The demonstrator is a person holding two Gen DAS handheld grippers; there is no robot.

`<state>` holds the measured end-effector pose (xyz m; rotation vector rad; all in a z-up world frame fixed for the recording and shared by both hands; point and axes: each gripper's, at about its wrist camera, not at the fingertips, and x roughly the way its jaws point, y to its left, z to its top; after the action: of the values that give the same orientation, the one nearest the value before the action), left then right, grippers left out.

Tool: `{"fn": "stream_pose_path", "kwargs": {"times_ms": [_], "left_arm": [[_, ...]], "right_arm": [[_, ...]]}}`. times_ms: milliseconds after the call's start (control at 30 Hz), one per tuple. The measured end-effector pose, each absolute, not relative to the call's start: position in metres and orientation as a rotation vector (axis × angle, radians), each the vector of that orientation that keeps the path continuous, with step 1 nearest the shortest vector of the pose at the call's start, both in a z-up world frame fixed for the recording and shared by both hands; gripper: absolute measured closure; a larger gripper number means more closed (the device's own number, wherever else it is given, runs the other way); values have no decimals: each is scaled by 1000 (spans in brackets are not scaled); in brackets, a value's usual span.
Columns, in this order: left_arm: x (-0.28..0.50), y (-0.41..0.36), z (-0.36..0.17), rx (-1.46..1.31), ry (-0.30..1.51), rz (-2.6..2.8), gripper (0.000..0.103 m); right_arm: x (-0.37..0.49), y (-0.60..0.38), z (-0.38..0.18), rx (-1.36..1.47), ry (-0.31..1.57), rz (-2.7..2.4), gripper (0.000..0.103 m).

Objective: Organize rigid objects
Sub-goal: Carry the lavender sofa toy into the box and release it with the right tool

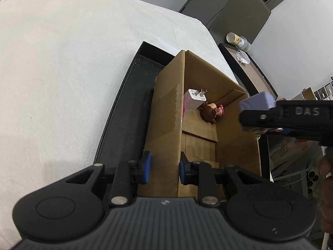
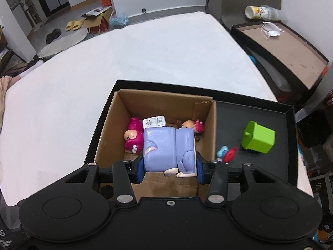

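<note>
My right gripper (image 2: 169,169) is shut on a lavender block-shaped toy figure (image 2: 166,149), held above the open cardboard box (image 2: 211,125). Inside the box lie a pink figure (image 2: 132,136), a white charger plug (image 2: 154,121) and a small brown-and-pink doll (image 2: 191,126). My left gripper (image 1: 164,167) is shut on the box's near wall (image 1: 166,125), one blue pad on each side. From the left wrist view the right gripper (image 1: 270,116) comes in from the right over the box with the lavender toy (image 1: 257,102) in it; the plug (image 1: 195,96) and doll (image 1: 212,112) lie below.
The box stands in a shallow black tray (image 2: 260,114) on a white-covered table (image 2: 145,52). In the tray lie a green cube toy (image 2: 258,139) and a small blue-and-red toy (image 2: 226,153). A dark side table (image 2: 281,48) with a cup stands to the right.
</note>
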<state>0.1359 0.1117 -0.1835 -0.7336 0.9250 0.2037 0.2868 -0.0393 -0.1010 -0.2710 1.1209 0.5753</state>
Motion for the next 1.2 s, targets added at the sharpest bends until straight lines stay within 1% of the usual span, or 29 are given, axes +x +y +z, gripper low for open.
{"fn": "stream_pose_path", "kwargs": {"times_ms": [467,767,1200], "left_arm": [[136,114,-185,-752,926,200,77],[136,113,-184,-756,926,191,76],[137,114,-186,-759,926,195,76]], "right_arm": [[299,-18,-145,-331,1175,542,59],[303,-7,-161,-358,1179,524,59],[302,-7,-150,-332,1133,517,59]]}}
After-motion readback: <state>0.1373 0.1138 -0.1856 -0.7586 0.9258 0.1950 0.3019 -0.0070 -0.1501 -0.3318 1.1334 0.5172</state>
